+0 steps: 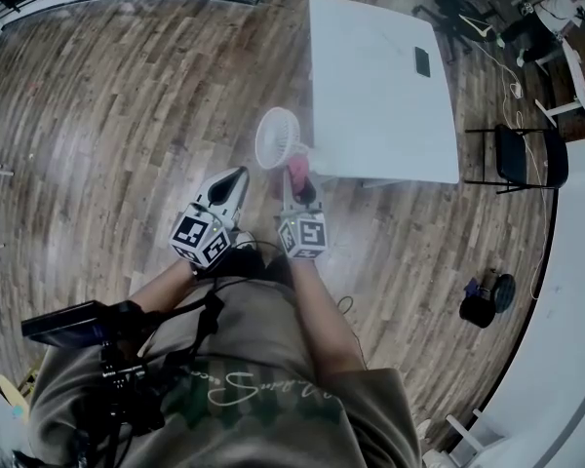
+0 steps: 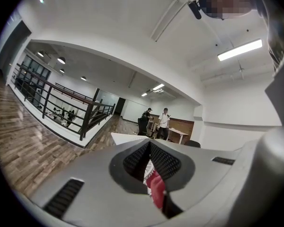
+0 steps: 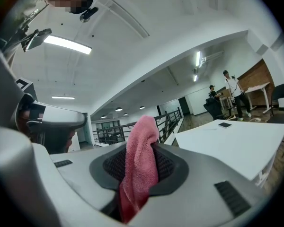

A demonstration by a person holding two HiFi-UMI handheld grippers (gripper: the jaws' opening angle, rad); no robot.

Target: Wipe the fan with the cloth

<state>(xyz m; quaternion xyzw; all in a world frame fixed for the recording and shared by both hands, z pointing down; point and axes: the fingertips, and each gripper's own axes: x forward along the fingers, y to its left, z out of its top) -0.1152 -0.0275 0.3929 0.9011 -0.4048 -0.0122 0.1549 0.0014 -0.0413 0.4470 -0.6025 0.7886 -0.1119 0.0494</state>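
Pink cloth (image 3: 140,167) in right gripper (image 3: 142,148)

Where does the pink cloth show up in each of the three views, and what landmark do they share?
Head view: pink cloth at centre, just below the fan.
Left gripper view: bottom centre, seen past the closed jaws.
Right gripper view: lower centre, clamped between the jaws.
Shared landmark: the white table, in all three.
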